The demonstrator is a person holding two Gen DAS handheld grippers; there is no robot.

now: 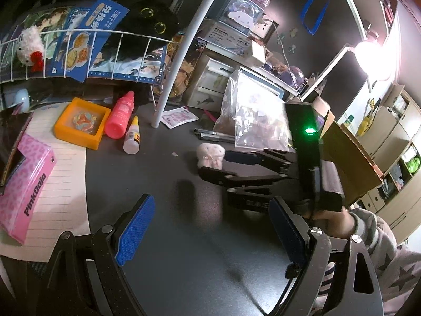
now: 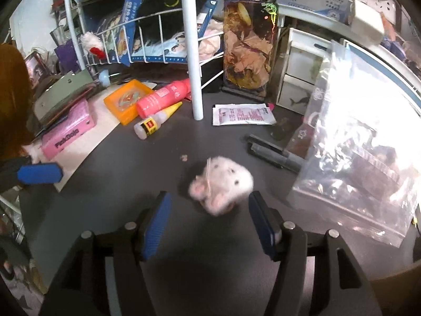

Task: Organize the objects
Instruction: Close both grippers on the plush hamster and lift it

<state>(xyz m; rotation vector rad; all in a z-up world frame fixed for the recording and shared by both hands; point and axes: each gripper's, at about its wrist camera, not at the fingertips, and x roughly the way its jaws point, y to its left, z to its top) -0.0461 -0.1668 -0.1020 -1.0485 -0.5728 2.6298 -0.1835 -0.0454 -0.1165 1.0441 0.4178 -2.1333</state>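
From the left wrist, we see our left hand-held gripper point(image 1: 208, 234) spread wide over bare bench point(image 1: 184, 263), with the small white plush toy point(image 1: 210, 155) well ahead, at the right hand-held gripper point(image 1: 213, 163).

From the right wrist, the plush lies just beyond our parted fingertips point(image 2: 158, 221), slightly right of centre, untouched; the right arm is clearly nearer.
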